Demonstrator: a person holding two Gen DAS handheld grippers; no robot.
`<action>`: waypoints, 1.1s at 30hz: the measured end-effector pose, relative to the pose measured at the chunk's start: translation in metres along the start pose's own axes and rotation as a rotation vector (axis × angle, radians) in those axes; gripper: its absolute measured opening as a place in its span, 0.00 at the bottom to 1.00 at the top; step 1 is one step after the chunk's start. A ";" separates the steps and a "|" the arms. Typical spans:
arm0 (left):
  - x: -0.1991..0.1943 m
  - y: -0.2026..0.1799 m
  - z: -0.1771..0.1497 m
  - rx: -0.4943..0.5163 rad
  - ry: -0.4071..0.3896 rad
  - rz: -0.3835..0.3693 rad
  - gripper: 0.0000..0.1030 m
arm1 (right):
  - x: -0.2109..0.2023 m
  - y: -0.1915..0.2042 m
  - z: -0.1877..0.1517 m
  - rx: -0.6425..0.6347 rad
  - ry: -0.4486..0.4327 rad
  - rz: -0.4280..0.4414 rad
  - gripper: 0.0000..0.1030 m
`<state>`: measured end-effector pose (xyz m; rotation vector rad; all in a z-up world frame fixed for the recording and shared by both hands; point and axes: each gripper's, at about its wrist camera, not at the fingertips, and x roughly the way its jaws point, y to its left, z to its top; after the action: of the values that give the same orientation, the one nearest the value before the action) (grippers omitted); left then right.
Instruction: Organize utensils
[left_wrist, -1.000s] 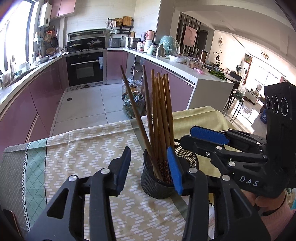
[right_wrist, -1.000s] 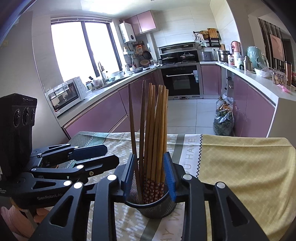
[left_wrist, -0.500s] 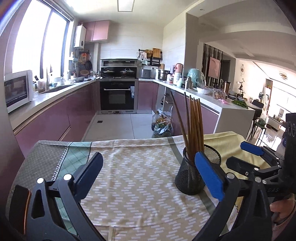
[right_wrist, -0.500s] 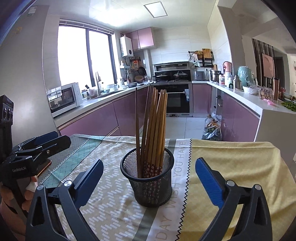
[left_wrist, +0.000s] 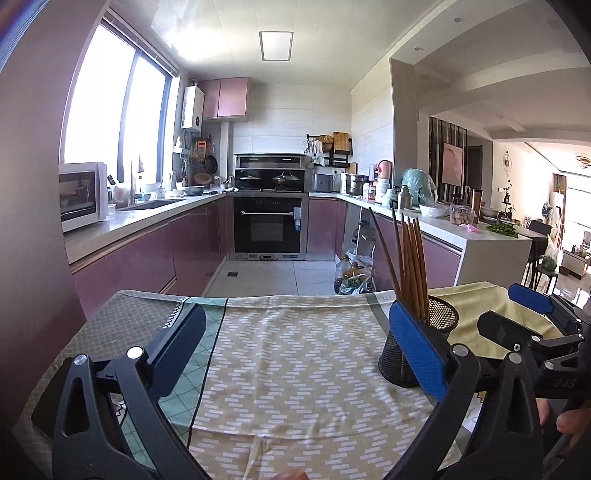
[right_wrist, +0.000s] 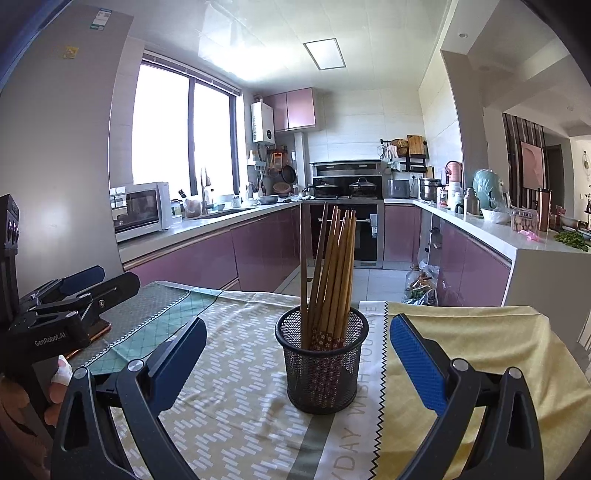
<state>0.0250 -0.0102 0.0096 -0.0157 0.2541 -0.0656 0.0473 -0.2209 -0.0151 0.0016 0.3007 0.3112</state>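
Your right tongs are released, jaws spread wide, with the mesh holder of chopsticks standing just beyond them, untouched. Your left tongs gape too, the holder off past their right jaw, on the tabletop.

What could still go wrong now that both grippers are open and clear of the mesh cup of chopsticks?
1. The brown wooden chopsticks lean out of the black wire-mesh cup, which looks top-heavy; a bump from the open right gripper might tip it.
2. The open left gripper has one blue pad beside the cup and could clip it.
3. The patterned tablecloth is wrinkled; snagging it could drag the cup.
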 end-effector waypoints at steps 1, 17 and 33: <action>-0.004 0.001 -0.001 -0.003 -0.005 0.000 0.95 | 0.000 0.002 -0.001 -0.002 0.001 -0.003 0.93; -0.029 0.001 -0.003 -0.004 -0.039 -0.003 0.95 | -0.016 0.007 -0.007 0.016 -0.028 -0.021 0.93; -0.035 0.002 -0.006 -0.015 -0.045 0.010 0.95 | -0.025 0.013 -0.007 -0.005 -0.074 -0.045 0.93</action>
<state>-0.0097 -0.0058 0.0125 -0.0310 0.2098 -0.0533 0.0188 -0.2160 -0.0143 0.0018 0.2267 0.2668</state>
